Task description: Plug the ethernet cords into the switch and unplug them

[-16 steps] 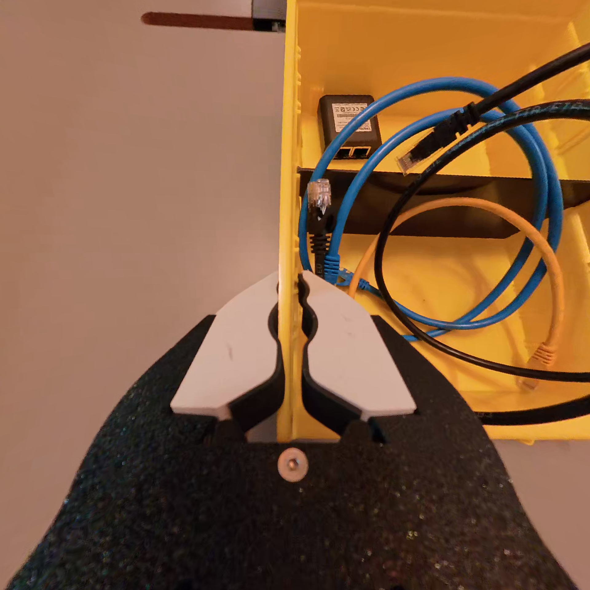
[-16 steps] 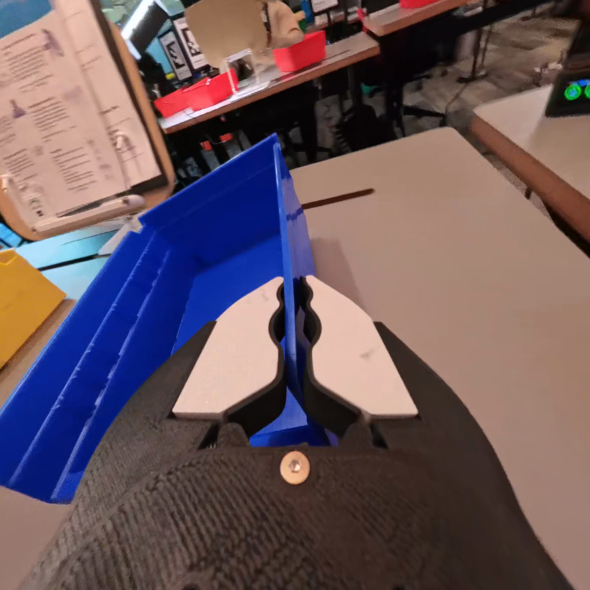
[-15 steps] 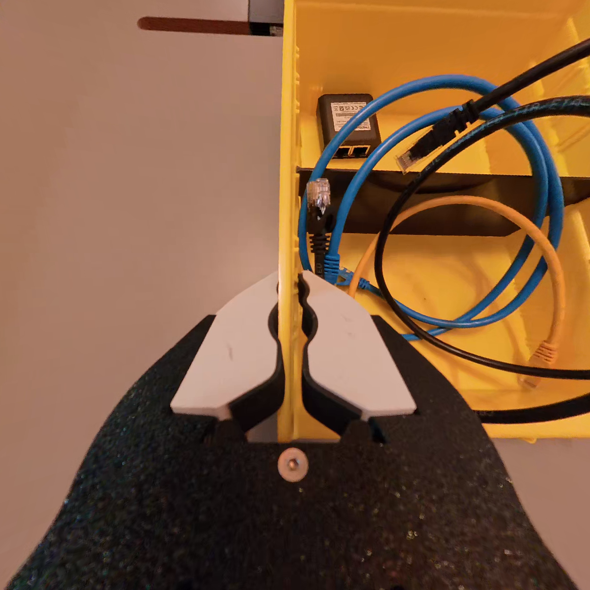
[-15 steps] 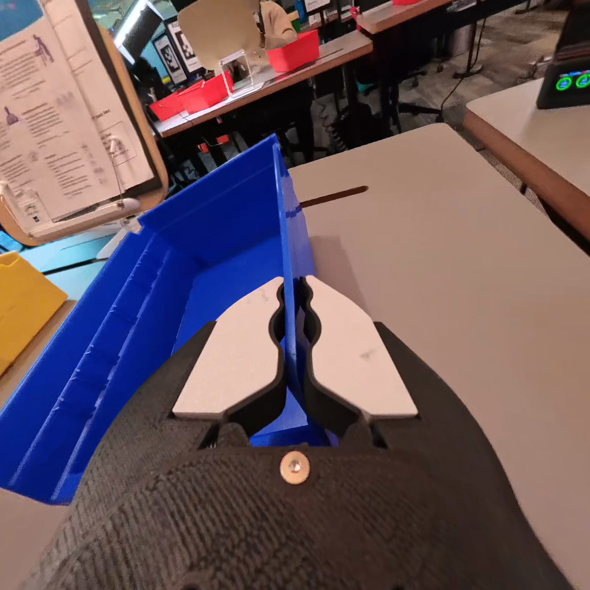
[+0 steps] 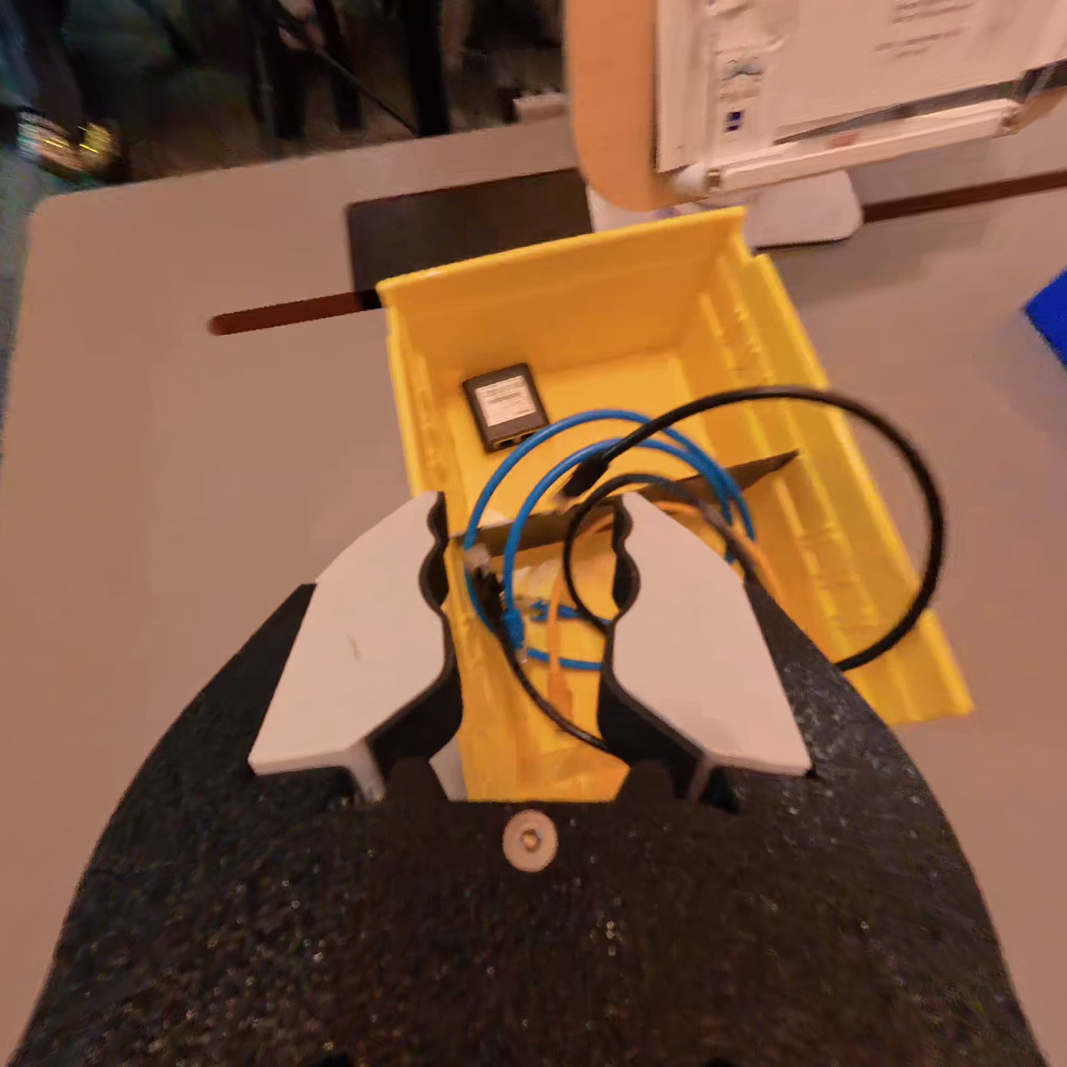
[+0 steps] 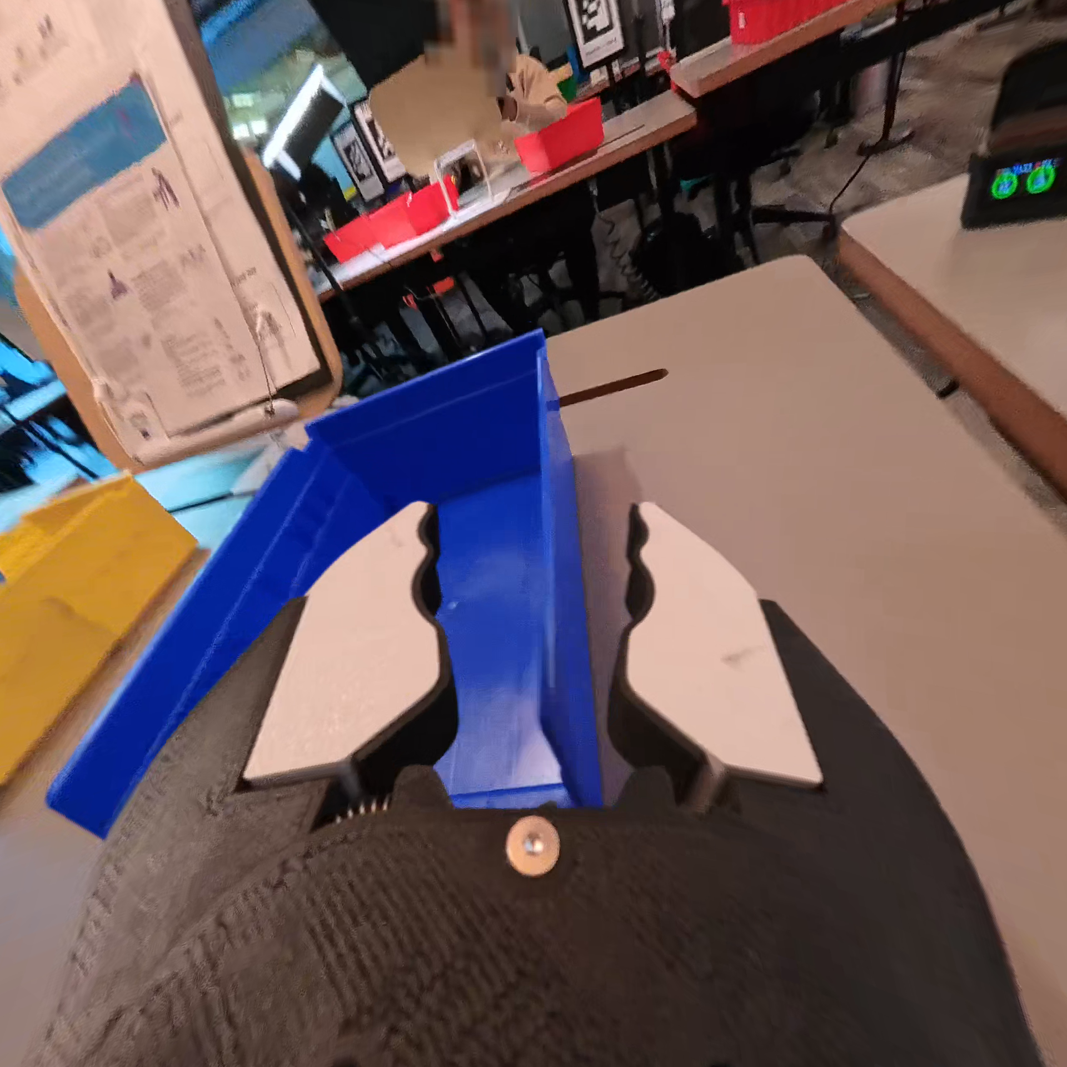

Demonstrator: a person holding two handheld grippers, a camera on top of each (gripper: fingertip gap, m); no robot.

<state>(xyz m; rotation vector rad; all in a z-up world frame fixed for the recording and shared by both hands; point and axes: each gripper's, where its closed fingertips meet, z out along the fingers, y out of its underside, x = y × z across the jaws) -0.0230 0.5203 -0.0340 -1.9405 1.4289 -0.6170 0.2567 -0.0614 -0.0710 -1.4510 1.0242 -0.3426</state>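
Surface: a pale grey table [image 5: 173, 462] is carrying both bins; a dark slot [image 5: 288, 316] is running across it toward the yellow bin, with a black pad [image 5: 462, 231] lying behind that bin. Room: other long tables with red bins [image 6: 560, 135] are standing in the background of the right wrist view, where a small dark device with green lights [image 6: 1019, 185] is sitting on a neighbouring table at far right. A stand holding printed sheets [image 6: 144, 277] is rising just behind the bins.

Left gripper [image 5: 531, 508] is hovering over the near end of the yellow bin [image 5: 808, 519], fingers spread wide, gripping nothing. Inside the bin: the switch [image 5: 505, 405], a small black box, is lying flat on the floor near the far left corner, ports facing the near side, nothing plugged in. Blue cord [image 5: 606, 456], black cord [image 5: 912, 479] and orange cord [image 5: 557, 646] are coiling together over a black divider [image 5: 750, 470], between the gripper and the switch. The black loop is rising above the right wall.

Right gripper [image 6: 531, 508] is also standing wide apart, straddling the right wall of the blue bin [image 6: 439, 439] without pinching it. The yellow bin is showing at left.
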